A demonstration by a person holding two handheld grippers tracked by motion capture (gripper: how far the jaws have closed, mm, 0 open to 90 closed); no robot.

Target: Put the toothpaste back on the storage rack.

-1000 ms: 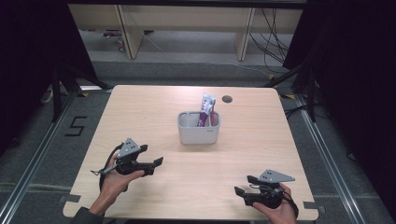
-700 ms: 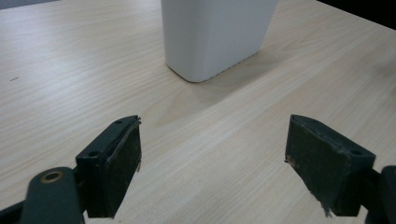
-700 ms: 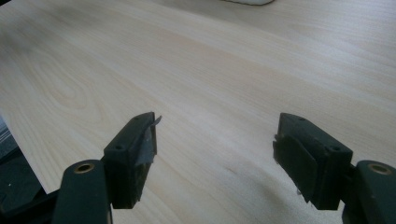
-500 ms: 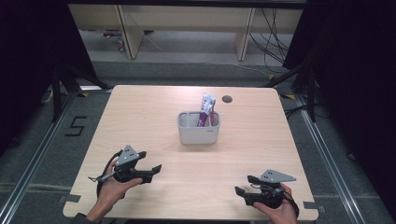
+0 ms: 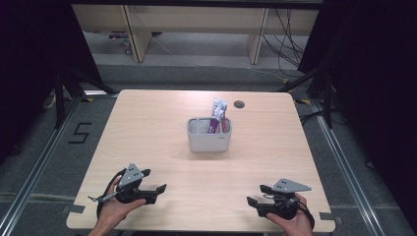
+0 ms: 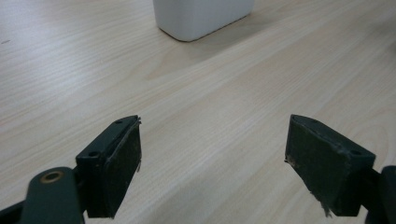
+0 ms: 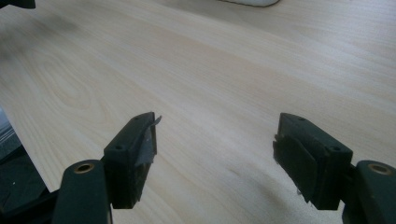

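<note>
**Both grippers wide apart and empty at the near edge**

At the lower left of the high view, the left gripper sits in a hand over the wooden table, low and close to the near edge. Its jaws stand wide apart with only bare wood between them. In the left gripper view the two black pads frame a broad stretch of tabletop, touching nothing and holding nothing.

At the lower right of the high view, the right gripper is held by the other hand, also close to the near edge. Its jaws are spread just as wide. The right gripper view shows pale wood grain in the gap, and nothing is clasped.

The white holder stands upright at the centre of the high view, well apart from both grippers. A purple-and-white tube rises from its right compartment, leaning slightly. In the left gripper view the holder's base appears at the top centre of the frame, beyond the open jaws. A small dark hole marks the tabletop just past the holder, toward the upper right.
</note>
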